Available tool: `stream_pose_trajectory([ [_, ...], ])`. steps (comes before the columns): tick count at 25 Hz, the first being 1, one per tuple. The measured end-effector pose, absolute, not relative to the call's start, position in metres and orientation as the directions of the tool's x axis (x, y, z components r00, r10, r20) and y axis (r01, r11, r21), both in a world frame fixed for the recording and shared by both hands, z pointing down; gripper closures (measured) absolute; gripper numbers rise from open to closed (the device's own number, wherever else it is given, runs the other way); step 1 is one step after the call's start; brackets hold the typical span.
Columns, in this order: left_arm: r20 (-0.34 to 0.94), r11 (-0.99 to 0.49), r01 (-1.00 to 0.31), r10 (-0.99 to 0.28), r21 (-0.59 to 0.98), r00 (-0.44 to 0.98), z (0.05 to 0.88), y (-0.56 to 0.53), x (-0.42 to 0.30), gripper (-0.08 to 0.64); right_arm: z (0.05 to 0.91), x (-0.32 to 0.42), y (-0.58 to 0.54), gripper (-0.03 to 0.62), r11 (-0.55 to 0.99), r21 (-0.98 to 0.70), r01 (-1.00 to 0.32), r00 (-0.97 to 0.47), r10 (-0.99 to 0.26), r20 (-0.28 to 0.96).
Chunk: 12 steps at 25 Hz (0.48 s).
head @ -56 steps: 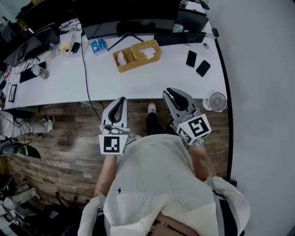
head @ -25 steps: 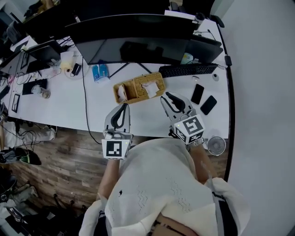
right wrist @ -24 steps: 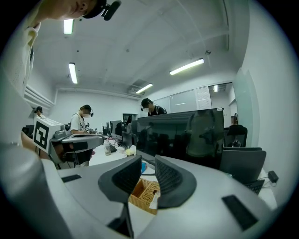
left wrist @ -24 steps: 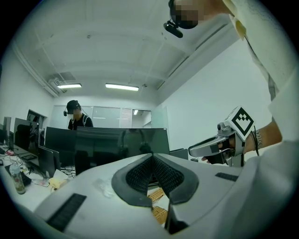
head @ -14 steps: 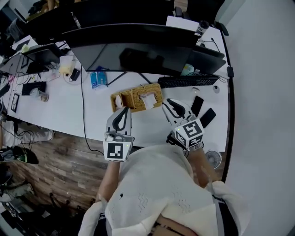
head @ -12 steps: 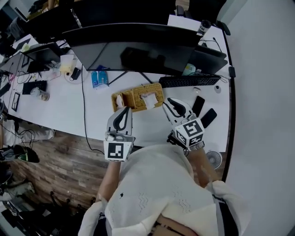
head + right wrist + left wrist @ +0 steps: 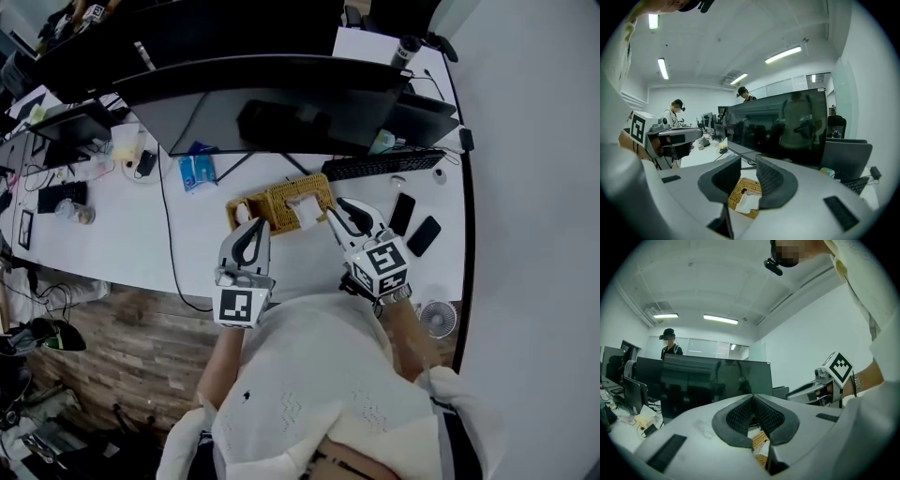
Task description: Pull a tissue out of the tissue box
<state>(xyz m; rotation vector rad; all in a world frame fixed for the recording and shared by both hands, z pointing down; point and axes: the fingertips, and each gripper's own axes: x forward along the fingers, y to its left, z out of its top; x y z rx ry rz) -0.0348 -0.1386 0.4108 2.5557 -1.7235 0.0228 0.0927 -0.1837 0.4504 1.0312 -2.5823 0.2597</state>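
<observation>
"So, what lay ahead of your jaws?"

"Beyond both sets ran the white desk [image 7: 187, 234], with the dark monitor [image 7: 281, 98] standing farther off. Just ahead of my right gripper [image 7: 748, 161], below its tips, sat the wicker tissue box [image 7: 742, 186]. The tissue [image 7: 749, 202] poked up from its top. My right jaws stood modestly apart with nothing between them, not yet on the tissue. My left gripper [image 7: 752, 397] had its jaws closed tip to tip, empty, and the box's near end lay just beyond it."

"And what could have spoiled it?"

"Nothing pinned the box, I judged, so a pull on the tissue might have lifted or dragged the light wicker along. Closing too shallow on that loose edge could have torn off a corner, or let it slip free."
</observation>
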Motion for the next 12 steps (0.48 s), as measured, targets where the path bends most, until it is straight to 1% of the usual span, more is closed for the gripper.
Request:
stream_pose_trajectory([
  [7, 0.040, -0.445, -0.894, -0.893, 0.051, 0.447, 0.420, -0.154, -0.034, 0.546, 0.465, 0.091, -0.189, 0.482, 0.680, -0.030, -0.733, -0.621, -0.650, 0.438],
  [12, 0.037, -0.465, -0.880, -0.882, 0.094, 0.470, 0.420, -0.162, -0.031, 0.546, 0.484, 0.091, -0.189, 0.459, 0.671, -0.022, -0.741, -0.591, -0.636, 0.497],
])
